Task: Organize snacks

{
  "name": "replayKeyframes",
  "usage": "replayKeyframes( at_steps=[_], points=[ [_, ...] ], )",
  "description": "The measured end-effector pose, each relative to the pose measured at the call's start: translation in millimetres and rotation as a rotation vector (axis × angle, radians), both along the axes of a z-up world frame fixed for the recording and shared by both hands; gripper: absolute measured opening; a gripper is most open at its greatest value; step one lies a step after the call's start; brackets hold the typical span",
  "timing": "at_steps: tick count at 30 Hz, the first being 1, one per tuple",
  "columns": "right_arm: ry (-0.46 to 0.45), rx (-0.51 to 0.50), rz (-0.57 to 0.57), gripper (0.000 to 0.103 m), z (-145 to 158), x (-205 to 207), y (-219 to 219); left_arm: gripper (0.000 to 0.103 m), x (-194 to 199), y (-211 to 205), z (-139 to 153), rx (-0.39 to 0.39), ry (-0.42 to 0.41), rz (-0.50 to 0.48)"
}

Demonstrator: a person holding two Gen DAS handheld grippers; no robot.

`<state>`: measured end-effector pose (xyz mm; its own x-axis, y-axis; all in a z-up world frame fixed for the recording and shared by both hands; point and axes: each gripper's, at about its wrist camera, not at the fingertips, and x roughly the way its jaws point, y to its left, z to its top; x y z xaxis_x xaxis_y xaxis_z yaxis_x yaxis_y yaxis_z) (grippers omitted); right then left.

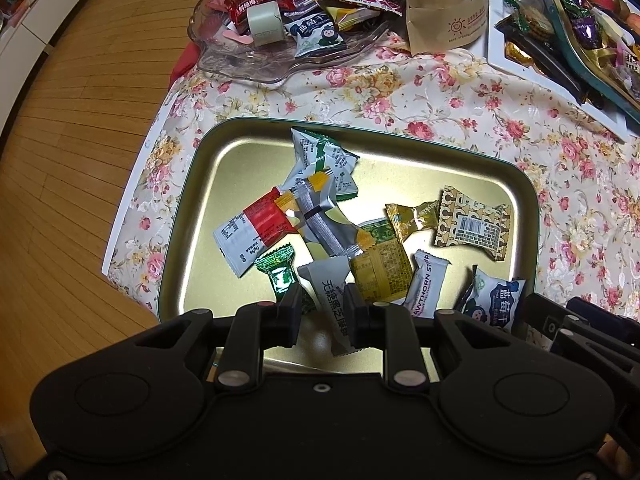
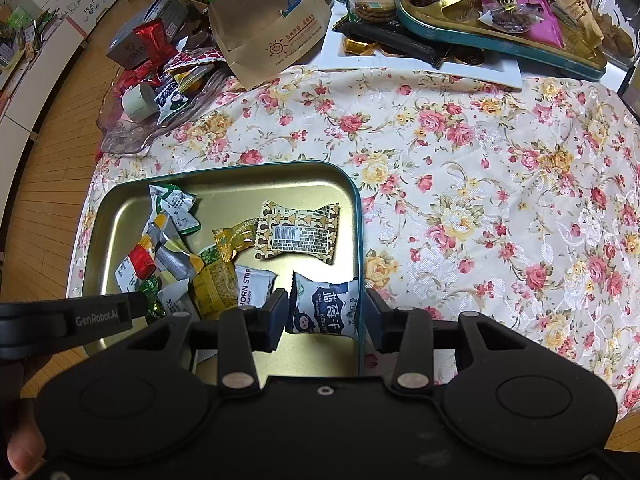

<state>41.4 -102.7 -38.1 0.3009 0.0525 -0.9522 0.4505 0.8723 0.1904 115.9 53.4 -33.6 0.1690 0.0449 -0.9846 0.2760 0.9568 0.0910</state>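
Note:
A gold tin tray (image 1: 208, 216) with a teal rim (image 2: 224, 168) lies on the floral cloth and holds several wrapped snacks. My left gripper (image 1: 323, 312) hovers over its near edge with a grey-white packet (image 1: 334, 300) between its fingers; the jaws stand slightly apart and contact is unclear. My right gripper (image 2: 326, 312) is open over the tray's right rim, with a dark blue blueberry packet (image 2: 326, 306) lying in the tray between its fingers. The same packet (image 1: 494, 302) shows at the left wrist view's right.
A clear glass dish (image 1: 256, 60) of more snacks sits at the back left, also in the right wrist view (image 2: 132, 128). A brown paper bag (image 1: 444, 4) stands behind. A white board (image 2: 460, 70) with a teal tray of sweets (image 2: 500, 40) is at the back right. The table edge drops to wooden floor (image 1: 72, 160) on the left.

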Motion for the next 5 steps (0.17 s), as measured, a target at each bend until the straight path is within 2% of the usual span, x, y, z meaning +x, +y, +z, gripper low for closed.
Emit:
replayKeyframes(
  at_steps=[5],
  points=[
    [0.000,0.000,0.000,0.043,-0.2,0.1,0.2,0.032,-0.7,0.5,0.9,0.019,-0.021,0.009]
  ],
)
